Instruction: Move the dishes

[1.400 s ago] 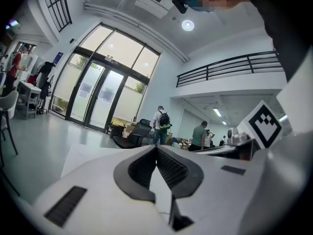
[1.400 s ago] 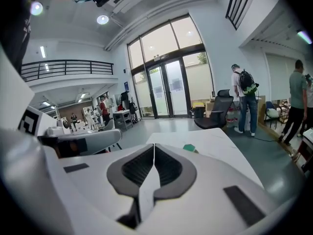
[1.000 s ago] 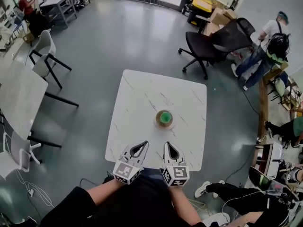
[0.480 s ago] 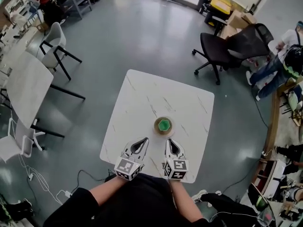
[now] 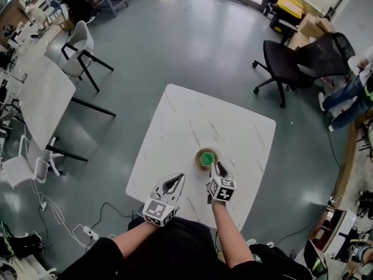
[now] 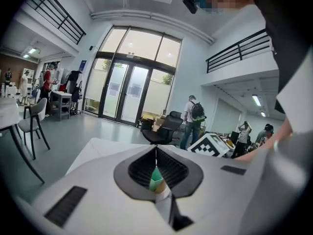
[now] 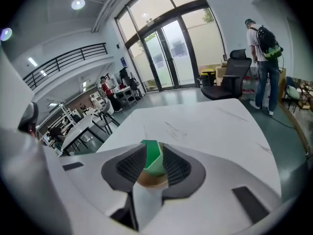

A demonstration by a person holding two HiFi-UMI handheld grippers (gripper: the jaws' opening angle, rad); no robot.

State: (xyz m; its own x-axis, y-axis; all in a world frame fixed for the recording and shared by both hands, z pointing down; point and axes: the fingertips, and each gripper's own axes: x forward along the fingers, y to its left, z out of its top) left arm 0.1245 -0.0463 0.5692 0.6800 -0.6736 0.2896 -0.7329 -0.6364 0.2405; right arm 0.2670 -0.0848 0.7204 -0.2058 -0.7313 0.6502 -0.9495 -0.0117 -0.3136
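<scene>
Aiming right gripper (image 5: 217, 167), jaws apart, at dish (image 5: 197, 156) by table (image 5: 198, 118)'s near edge. Holding left gripper (image 5: 180, 177) closed. Not yet lifting.

One green cup (image 5: 206, 159), one brown saucer (image 5: 197, 156), one white table (image 5: 192, 115).

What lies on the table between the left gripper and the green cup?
Nothing: in the head view only bare white tabletop separates the left gripper from the green cup on its brown saucer.
</scene>
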